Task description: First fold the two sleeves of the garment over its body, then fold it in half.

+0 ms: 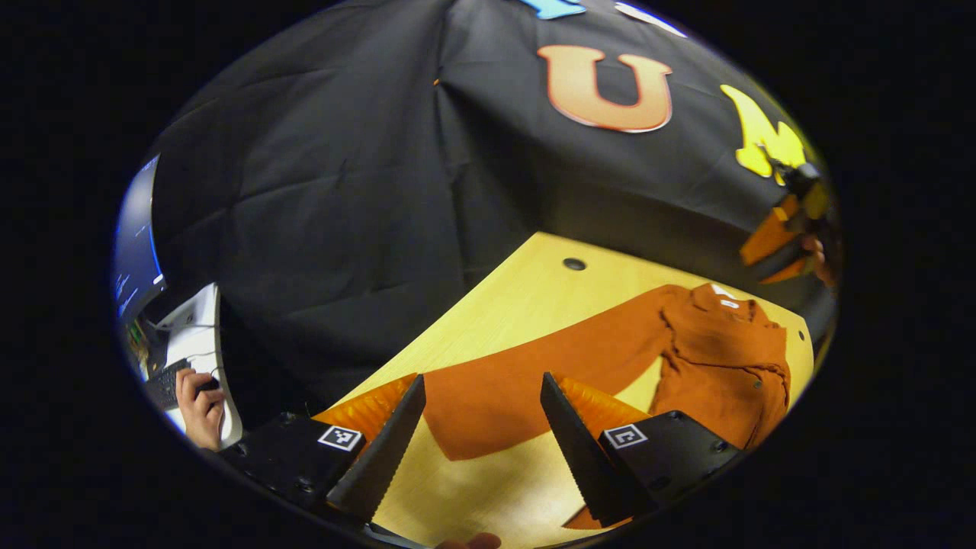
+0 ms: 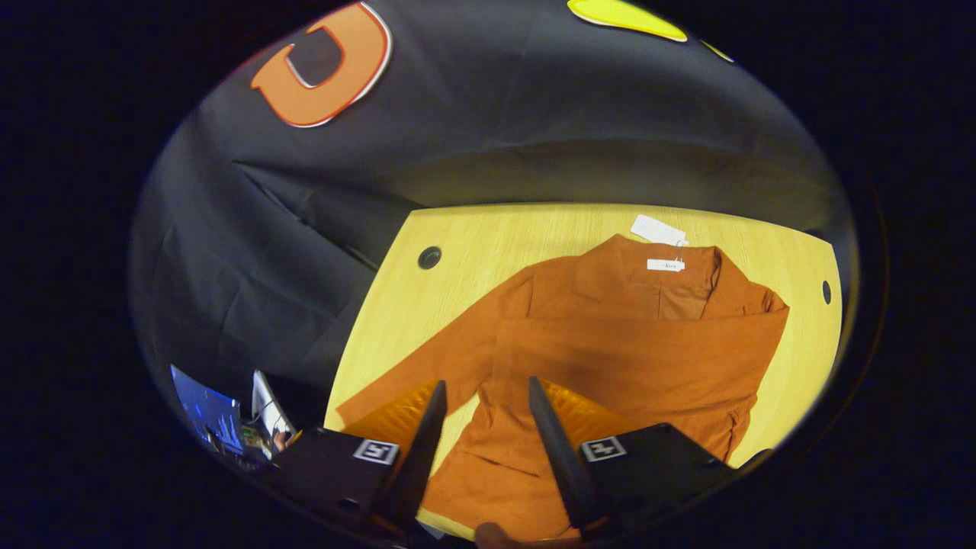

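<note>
While flat on wooden table (image 2: 457, 229) | rust garment (image 2: 633, 343) | one sleeve (image 1: 518, 389) outstretched

Light wooden table (image 2: 457, 305) stands against the booth's black cloth wall (image 1: 343, 191).
A round cable hole (image 2: 429, 257) pierces its surface; off to one side, a lit monitor (image 1: 136, 244) and keyboard (image 1: 164, 383).

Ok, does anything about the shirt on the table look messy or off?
Nothing damaged. The shirt lies on the table with one sleeve stretched out unfolded, a paper tag sticking out past the collar.
</note>
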Demonstrator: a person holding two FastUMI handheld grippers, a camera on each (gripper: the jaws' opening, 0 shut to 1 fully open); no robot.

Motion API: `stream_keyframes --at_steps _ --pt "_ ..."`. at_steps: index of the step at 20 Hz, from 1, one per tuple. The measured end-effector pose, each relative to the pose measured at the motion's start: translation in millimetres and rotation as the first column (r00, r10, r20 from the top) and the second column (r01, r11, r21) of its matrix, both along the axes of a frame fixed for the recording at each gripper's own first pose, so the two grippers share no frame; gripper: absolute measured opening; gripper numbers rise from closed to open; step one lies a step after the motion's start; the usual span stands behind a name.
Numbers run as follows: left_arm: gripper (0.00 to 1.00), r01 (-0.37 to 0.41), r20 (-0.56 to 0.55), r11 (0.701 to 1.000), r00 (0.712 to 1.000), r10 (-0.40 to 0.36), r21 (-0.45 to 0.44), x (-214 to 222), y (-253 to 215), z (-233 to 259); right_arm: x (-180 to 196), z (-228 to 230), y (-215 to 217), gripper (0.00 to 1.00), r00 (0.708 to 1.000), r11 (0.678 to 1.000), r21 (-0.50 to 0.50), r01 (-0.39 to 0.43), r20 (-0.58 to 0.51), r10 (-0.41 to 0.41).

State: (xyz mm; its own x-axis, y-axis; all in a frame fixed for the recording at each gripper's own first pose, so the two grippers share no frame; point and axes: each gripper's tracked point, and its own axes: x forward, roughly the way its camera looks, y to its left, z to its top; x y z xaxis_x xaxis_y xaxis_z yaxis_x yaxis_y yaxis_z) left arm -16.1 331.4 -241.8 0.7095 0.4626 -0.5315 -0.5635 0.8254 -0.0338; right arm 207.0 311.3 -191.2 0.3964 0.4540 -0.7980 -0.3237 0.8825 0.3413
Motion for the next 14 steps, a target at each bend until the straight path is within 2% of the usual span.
stream_keyframes --at_steps 1,5,6,7,8,10,12,14 --pt "0.99 -0.028 -0.022 0.999 0.999 0.027 -0.022 1 5 -8 -5 3 -14 0.77 1.0 1.0 -0.001 0.006 0.018 -0.006" --pt "0.99 -0.133 -0.169 0.986 0.979 0.115 -0.098 1 20 -44 -28 8 -90 0.82 0.994 0.995 -0.077 0.068 0.087 -0.062" --pt "0.98 -0.158 -0.211 0.98 0.969 0.131 -0.118 0 21 -52 -34 5 -103 0.92 0.992 0.993 -0.088 0.084 0.1 -0.075" --pt "0.99 -0.177 -0.247 0.975 0.959 0.139 -0.138 1 22 -60 -43 3 -119 0.85 0.991 0.99 -0.102 0.1 0.097 -0.09" --pt "0.99 -0.193 -0.272 0.968 0.951 0.145 -0.16 1 24 -68 -57 0 -130 0.92 0.992 0.989 -0.105 0.103 0.089 -0.093" --pt "0.99 -0.215 -0.319 0.952 0.937 0.139 -0.219 -2 23 -83 -85 -7 -152 0.91 0.994 0.99 -0.109 0.087 0.08 -0.079" --pt "1.0 -0.239 -0.321 0.94 0.935 0.154 -0.244 4 30 -84 -107 -10 -179 0.92 0.992 0.987 -0.131 0.092 0.101 -0.08" --pt "0.99 -0.262 -0.37 0.924 0.917 0.148 -0.28 6 31 -84 -132 -14 -202 0.92 0.992 0.985 -0.146 0.091 0.103 -0.076"
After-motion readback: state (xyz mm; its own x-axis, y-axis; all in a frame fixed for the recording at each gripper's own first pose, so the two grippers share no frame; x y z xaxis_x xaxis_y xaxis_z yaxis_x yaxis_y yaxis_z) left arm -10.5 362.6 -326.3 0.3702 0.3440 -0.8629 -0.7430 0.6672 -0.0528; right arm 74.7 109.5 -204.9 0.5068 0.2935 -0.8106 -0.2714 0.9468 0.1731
